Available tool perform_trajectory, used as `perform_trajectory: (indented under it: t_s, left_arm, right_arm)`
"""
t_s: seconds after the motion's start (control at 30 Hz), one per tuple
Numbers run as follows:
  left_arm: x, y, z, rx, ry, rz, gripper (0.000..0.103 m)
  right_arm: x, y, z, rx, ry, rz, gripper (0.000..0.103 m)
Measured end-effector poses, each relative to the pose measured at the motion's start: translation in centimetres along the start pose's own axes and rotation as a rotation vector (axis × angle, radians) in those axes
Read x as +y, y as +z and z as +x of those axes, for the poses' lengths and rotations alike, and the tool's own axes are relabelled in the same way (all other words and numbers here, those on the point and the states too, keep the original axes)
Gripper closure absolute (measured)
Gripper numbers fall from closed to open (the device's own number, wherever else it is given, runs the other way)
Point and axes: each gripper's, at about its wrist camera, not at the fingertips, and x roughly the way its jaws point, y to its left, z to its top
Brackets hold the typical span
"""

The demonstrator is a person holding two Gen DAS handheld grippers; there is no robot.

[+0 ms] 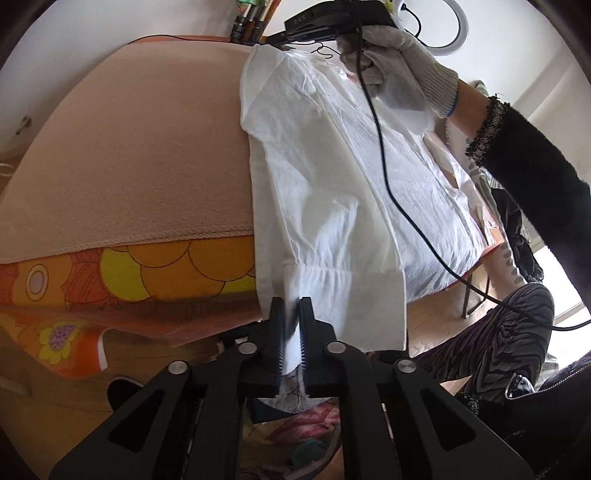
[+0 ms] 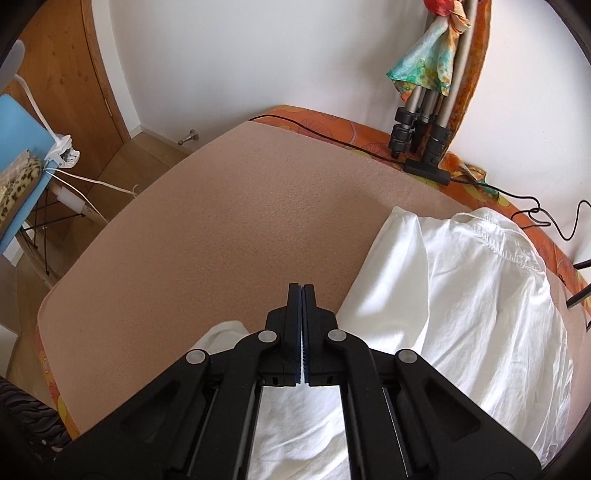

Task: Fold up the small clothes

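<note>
A white shirt (image 1: 351, 177) lies on the pink cloth-covered table (image 1: 147, 155), one sleeve with its cuff (image 1: 369, 310) hanging over the near edge. My left gripper (image 1: 291, 314) is shut on the shirt's edge beside the cuff. In the right wrist view the same shirt (image 2: 461, 295) lies crumpled at the right, and my right gripper (image 2: 302, 295) is shut on a thin fold of it, white fabric showing between the pads. The right gripper's black body (image 1: 332, 18) and gloved hand (image 1: 410, 70) show at the shirt's far end.
A black cable (image 1: 388, 177) trails across the shirt. An orange flowered cloth (image 1: 147, 273) hangs below the pink cover. A folded tripod (image 2: 421, 125) and power cable (image 2: 428, 170) stand at the table's far edge. A blue chair (image 2: 22, 147) stands left. The person's leg (image 1: 498, 343) is right.
</note>
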Motion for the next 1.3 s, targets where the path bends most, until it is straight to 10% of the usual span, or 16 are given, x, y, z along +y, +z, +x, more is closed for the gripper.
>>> perform_trajectory:
  t_s: [0.13, 0.7, 0.8, 0.93, 1.3]
  left_arm:
    - [1.2, 0.1, -0.6, -0.019, 0.013, -0.051, 0.065]
    - [1.0, -0.9, 1.8, 0.065, 0.002, -0.089, 0.064]
    - [1.5, -0.9, 1.5, 0.051, 0.008, -0.111, 0.064]
    - [2.2, -0.8, 1.1, 0.032, 0.012, -0.141, 0.057]
    - [1.6, -0.5, 2.0, 0.054, -0.129, -0.165, 0.060]
  right_arm:
    - [-1.7, -2.1, -2.0, 0.002, 0.029, 0.055, 0.100]
    - [-2.4, -6.0, 1.6, 0.161, 0.001, 0.100, 0.098]
    - [-2.2, -5.4, -0.1, 0.148, 0.026, 0.124, 0.093]
    - [-0.4, -4.2, -2.5, 0.115, 0.092, 0.126, 0.050]
    - [3.3, -0.3, 0.3, 0.216, 0.035, 0.175, 0.049]
